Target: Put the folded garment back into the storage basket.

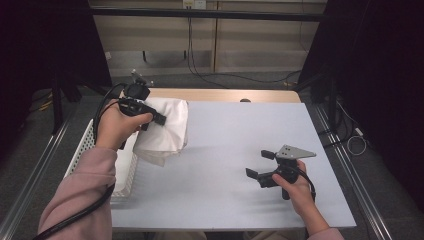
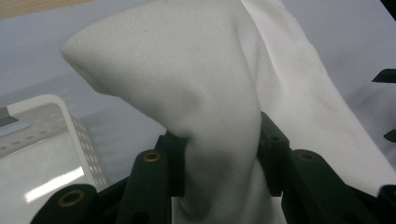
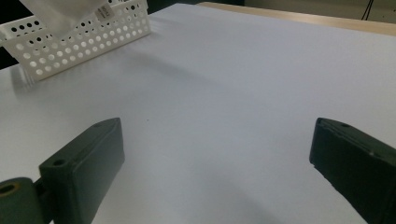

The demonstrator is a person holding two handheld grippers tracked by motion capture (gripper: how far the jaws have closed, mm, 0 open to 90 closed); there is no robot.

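A pale grey surface (image 1: 225, 145) lay across the middle of the high view, with a strip of light wood (image 1: 225, 95) running along its far edge. A small dark object (image 1: 244, 100) sat right at that far edge, too small to identify. Beyond stood beige panelled furniture (image 1: 250, 45), and black cables (image 1: 200, 72) hung down in front of it and trailed over the floor. Dark curtains (image 1: 380, 75) closed off both sides. Metal rails (image 1: 345, 155) ran along the left and right of the surface, and a white cable (image 1: 356, 145) lay looped on the grey floor at the right.
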